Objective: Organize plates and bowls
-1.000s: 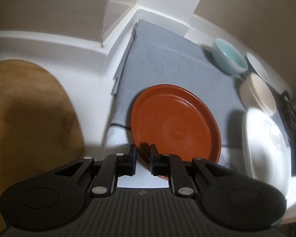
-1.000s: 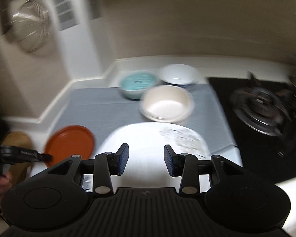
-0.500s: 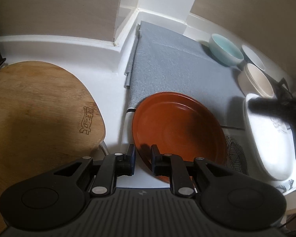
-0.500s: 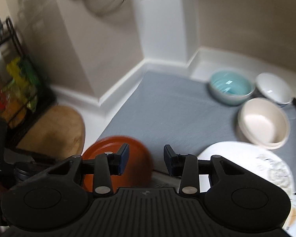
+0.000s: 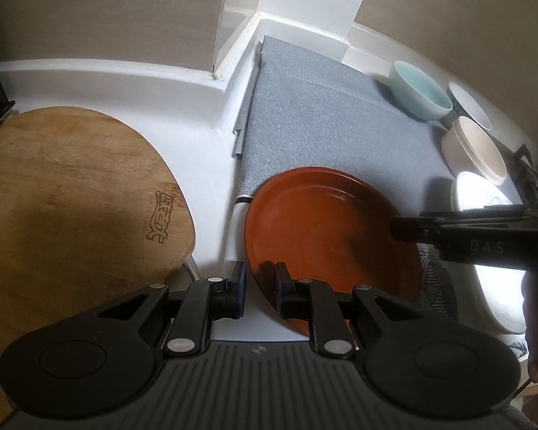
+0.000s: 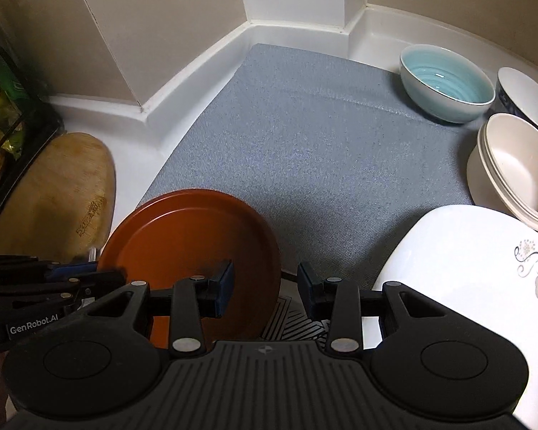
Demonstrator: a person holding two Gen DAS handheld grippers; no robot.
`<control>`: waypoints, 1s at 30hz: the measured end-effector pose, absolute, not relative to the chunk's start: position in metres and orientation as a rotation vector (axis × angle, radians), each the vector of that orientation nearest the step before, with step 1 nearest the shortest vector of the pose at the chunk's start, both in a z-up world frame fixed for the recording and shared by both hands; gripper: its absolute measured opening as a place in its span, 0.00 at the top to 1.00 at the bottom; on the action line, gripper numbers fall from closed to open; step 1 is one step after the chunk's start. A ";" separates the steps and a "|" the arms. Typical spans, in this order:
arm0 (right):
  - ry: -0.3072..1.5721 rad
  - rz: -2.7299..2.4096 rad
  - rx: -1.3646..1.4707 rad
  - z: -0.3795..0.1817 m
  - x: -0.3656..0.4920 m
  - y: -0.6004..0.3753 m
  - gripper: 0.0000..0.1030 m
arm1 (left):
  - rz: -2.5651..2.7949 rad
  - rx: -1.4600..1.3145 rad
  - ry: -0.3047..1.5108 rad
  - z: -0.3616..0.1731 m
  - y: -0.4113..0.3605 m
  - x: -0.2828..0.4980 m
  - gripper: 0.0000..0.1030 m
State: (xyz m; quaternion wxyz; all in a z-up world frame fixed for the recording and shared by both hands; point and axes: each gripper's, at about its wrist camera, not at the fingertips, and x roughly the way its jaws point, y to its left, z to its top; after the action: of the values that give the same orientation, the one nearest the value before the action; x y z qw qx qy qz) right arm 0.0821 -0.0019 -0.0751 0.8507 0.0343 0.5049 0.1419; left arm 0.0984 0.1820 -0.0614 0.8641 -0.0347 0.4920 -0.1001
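- The left gripper [image 5: 258, 288] is narrowly parted, straddling the near rim of the orange plate [image 5: 326, 229]; whether its pads press the rim is unclear.
- The right gripper [image 6: 265, 283] hangs half open and empty, the plate's edge under its left jaw.
- Unsorted ahead to its right: 3 bowls; a white plate [image 6: 459, 272] beside it.

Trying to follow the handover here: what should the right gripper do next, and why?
Probably close the right gripper on the red plate. Its open jaws already straddle the plate's rim, while the left gripper grips the opposite edge; a second grip would likely steady the plate.
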 end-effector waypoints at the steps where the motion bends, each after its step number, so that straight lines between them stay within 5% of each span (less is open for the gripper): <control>1: 1.064 0.297 0.077 -0.075 0.082 -0.002 0.60 | -0.209 -0.073 1.029 -0.062 0.182 0.098 0.83; 30: 1.076 0.318 0.084 -0.086 0.081 -0.007 0.72 | -0.187 -0.081 0.997 -0.062 0.181 0.099 0.83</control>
State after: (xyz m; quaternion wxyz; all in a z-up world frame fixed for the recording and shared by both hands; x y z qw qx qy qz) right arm 0.0807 -0.0075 -0.0859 0.8459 0.0399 0.5100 0.1508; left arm 0.0985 0.1810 -0.0616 0.8732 -0.0387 0.4775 -0.0895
